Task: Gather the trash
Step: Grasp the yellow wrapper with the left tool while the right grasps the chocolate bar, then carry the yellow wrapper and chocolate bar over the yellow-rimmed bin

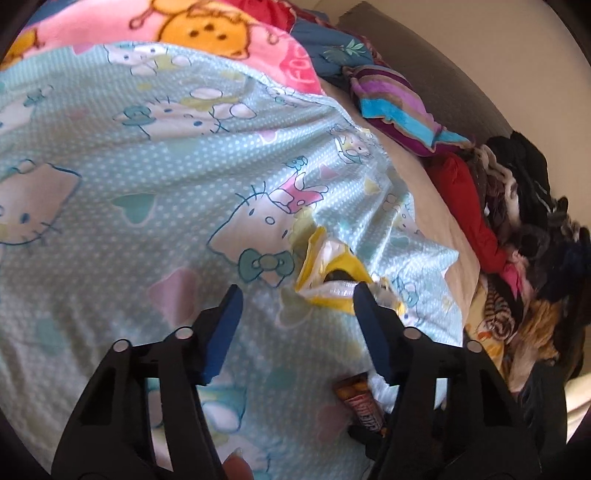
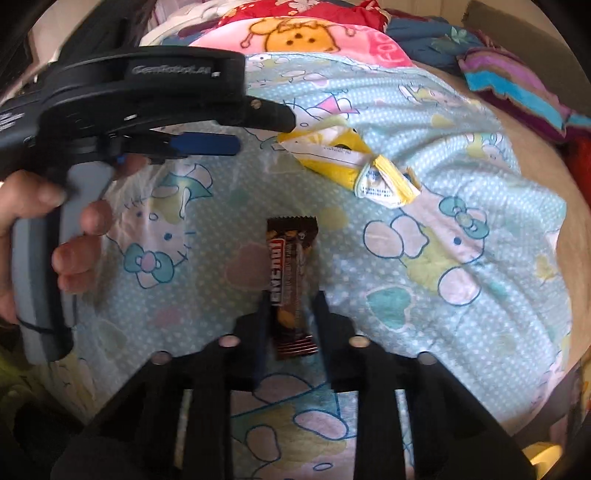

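Two black grippers with blue-padded fingers work over a bed. The right gripper [image 2: 290,314] is clamped on a brown chocolate-bar wrapper [image 2: 291,258], its fingers pressing the wrapper's lower half from both sides while the top end sticks out ahead on the pale blue cartoon-cat bedsheet [image 2: 424,295]. The left gripper [image 1: 295,295] has its jaws parted with nothing between them; its right fingertip [image 1: 364,295] sits just at the edge of a crumpled yellow and white foil snack packet [image 1: 328,266] lying on the same sheet. A hand [image 2: 55,236] grips the left tool's grey handle. Beyond the sheet lie a pink cartoon blanket [image 1: 221,33], a striped purple and blue fleece [image 1: 399,107] and a dark heap of clothes [image 1: 524,229].
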Available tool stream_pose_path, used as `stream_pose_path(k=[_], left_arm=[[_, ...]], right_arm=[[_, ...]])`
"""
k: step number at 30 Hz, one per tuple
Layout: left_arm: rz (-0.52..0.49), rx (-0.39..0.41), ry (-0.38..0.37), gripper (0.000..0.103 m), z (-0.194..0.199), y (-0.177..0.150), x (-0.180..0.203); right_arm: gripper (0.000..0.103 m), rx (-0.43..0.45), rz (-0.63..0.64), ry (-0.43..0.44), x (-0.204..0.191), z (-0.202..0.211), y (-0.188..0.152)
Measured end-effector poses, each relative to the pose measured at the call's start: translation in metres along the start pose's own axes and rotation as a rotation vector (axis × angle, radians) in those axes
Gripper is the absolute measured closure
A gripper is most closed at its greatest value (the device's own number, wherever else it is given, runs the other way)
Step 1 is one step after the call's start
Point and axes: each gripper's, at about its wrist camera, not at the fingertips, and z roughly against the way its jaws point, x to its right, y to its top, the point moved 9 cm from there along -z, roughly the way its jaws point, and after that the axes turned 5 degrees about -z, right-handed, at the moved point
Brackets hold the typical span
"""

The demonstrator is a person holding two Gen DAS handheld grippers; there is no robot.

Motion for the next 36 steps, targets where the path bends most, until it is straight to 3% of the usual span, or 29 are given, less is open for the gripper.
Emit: stream_pose_path(k=[3,8,10,13,25,36], left_arm=[[0.026,-0.01,-0.016,0.052,-0.01,0.004,0.001],[0.043,-0.038,-0.028,0.065,-0.024,0.002,0.005],[0.04,-0.04,-0.028,0.089,-0.026,0.001,0.008],[0.014,-0.023,-0.027,0.097,-0.022,0.0,0.017],[-0.187,0.093,-0.093,0.099,0.033,-0.008,0.095],[-0.302,0.092,-0.181,0.099,0.065,-0.041,0.157]], right_arm=[[0.088,0.035,-0.023,-0.006,0.005,0.009,0.002],[0.088,0.089,-0.085,-0.019,0.015,0.033,-0.002],[0.088,0.119,-0.14,-0.01,0.021,0.049,-0.006],[0.088,0.168,-0.2,-0.011,0.03,0.072,-0.012],[0.088,0.305,-0.318,-0.104,0.068,0.14,-0.043],[0.088,0.363,-0.414,-0.166,0.095,0.178,-0.081]])
